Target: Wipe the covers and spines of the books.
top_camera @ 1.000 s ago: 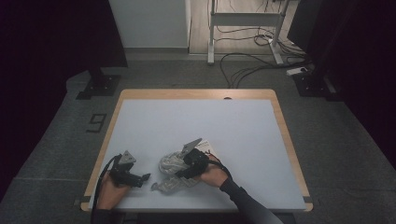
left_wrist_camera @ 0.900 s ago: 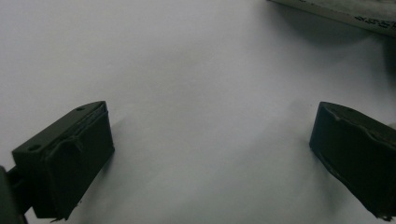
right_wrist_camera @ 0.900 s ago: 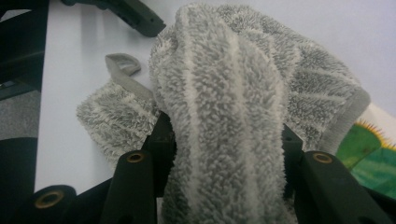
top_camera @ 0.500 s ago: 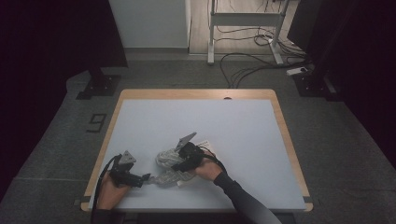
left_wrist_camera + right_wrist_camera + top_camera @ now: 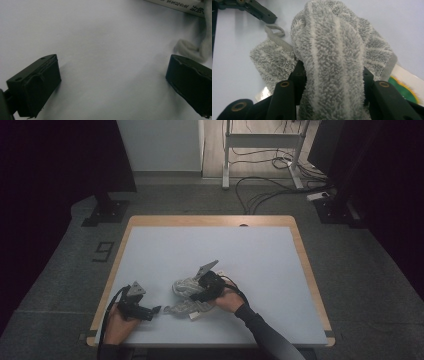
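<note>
From the high view, my right gripper sits low over a grey striped towel bunched near the front of the bench, jaws clamped on a thick fold of it. My left gripper rests on the bench at the front left corner, close beside the towel's trailing corner but not touching it. A flat printed booklet peeks out from under the cloth.

In the left gripper view, my jaws stand wide apart with nothing between them but bare pale bench. A twisted end of the towel curls just beyond one jaw, and the booklet's edge with a line of print runs along the top.

In the right gripper view, the towel bulges up between my jaws as a fat roll: deep fluffy pile, grey with paler stripes, soft and springy. A flat woven hanging loop lies on the bench beside the lower layer. The booklet shows a glossy corner with a green and yellow print.

The grip looks full. To lift cleanly I'd hold this pinch firm, raise slowly so the cloth unrolls off the booklet without dragging it, and bring my left jaws onto that loose end to spread it.
</note>
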### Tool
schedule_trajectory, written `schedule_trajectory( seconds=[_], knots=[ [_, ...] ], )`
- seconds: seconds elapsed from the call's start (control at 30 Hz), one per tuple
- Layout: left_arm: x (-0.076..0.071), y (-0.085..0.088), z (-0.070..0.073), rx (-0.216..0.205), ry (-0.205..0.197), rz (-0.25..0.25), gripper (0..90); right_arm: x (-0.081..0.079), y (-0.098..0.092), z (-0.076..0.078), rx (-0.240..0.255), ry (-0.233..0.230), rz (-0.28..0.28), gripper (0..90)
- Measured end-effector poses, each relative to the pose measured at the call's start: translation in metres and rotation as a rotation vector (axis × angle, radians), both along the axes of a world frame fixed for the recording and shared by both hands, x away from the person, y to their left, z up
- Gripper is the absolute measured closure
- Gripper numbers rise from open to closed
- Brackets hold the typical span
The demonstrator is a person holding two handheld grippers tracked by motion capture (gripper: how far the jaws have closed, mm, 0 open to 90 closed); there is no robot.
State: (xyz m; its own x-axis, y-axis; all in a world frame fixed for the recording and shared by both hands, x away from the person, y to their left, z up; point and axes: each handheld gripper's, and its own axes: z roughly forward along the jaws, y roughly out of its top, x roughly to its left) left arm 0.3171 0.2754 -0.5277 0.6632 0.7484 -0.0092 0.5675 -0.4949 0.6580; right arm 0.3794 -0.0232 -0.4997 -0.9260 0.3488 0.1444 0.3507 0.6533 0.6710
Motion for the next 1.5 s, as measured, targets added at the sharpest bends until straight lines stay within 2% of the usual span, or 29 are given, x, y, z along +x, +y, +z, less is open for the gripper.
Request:
schedule_trajectory(
  seconds=[0.33, 0.97, 1.5],
  knots=[
    [0.000, 0.000, 0.000, 0.000, 0.000, -0.001, 0.0, 0.007, -0.026, -0.001, 0.004, 0.005, -0.058, 55.0],
    [0.000, 0.000, 0.000, 0.000, 0.000, 0.000, 0.0, 0.017, -0.063, -0.003, -0.001, -0.002, -0.139, 55.0],
    [0.000, 0.000, 0.000, 0.000, 0.000, 0.000, 0.0, 0.026, -0.100, -0.004, -0.018, -0.011, -0.241, 54.9]
  ],
)
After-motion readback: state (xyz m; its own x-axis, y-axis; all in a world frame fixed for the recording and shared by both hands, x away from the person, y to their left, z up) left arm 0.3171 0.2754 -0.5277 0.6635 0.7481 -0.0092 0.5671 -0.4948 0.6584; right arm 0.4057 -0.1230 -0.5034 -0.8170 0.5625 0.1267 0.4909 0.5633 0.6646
